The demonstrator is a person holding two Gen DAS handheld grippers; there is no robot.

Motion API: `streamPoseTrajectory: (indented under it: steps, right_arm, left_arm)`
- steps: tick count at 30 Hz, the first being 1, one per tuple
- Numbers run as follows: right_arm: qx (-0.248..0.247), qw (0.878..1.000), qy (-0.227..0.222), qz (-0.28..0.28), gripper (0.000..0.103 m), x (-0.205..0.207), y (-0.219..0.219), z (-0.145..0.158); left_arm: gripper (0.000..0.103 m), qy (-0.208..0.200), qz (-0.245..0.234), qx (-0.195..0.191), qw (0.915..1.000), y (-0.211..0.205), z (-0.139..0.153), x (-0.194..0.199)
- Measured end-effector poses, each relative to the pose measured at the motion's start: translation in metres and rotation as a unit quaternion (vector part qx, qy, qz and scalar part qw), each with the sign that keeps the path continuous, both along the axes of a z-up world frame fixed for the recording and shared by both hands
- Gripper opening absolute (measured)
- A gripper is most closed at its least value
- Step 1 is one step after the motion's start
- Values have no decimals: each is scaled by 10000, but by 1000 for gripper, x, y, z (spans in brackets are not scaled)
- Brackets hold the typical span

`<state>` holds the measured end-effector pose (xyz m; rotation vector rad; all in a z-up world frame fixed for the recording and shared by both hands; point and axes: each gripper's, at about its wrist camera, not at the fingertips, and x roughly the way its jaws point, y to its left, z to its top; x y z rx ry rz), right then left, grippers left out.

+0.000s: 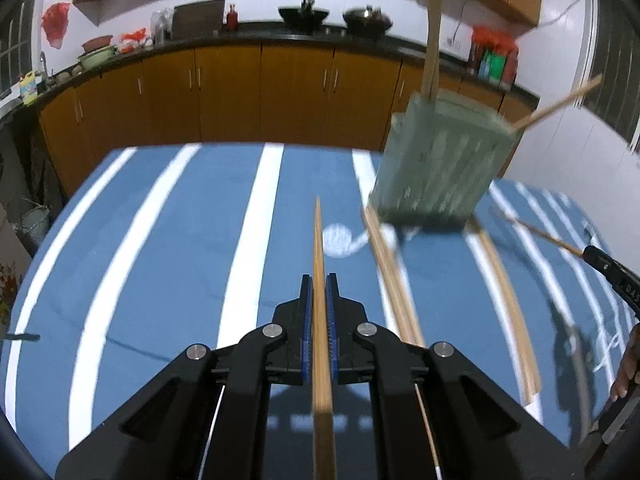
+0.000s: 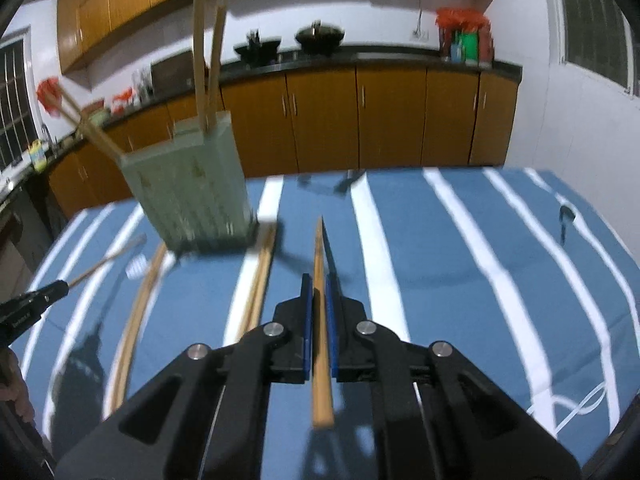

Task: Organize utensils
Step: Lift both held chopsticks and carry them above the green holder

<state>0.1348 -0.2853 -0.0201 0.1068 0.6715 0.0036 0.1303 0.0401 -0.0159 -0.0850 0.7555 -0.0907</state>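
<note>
My left gripper (image 1: 319,280) is shut on a bamboo chopstick (image 1: 319,236) that points forward, above the blue striped tablecloth (image 1: 160,240). Ahead to the right stands a pale green utensil holder (image 1: 440,160) with chopsticks (image 1: 434,40) sticking out of it. More chopsticks (image 1: 394,276) lie on the cloth in front of the holder. In the right wrist view my right gripper (image 2: 319,280) is shut on another chopstick (image 2: 319,248), with the holder (image 2: 192,188) ahead to the left. Each gripper shows at the edge of the other's view: the right gripper (image 1: 592,254) and the left gripper (image 2: 60,286).
Another pair of chopsticks (image 2: 136,320) lies on the cloth left of the holder. A small dark utensil (image 2: 566,216) rests near the table's right edge. Brown kitchen cabinets (image 2: 360,128) with woks on the counter run behind the table. A hand (image 1: 628,368) shows at the right edge.
</note>
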Motion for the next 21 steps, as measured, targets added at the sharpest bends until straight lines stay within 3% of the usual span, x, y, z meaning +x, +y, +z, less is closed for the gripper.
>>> streamPoseTrajectory:
  steps: [14, 21]
  right_arm:
    - [181, 9968, -780, -74, 8, -6, -9, 57]
    - [398, 9902, -1317, 232, 8, -13, -6, 107]
  left_arm:
    - [7, -736, -33, -264, 9969, 3, 62, 9]
    - [7, -1187, -281, -297, 9921, -6, 103, 5]
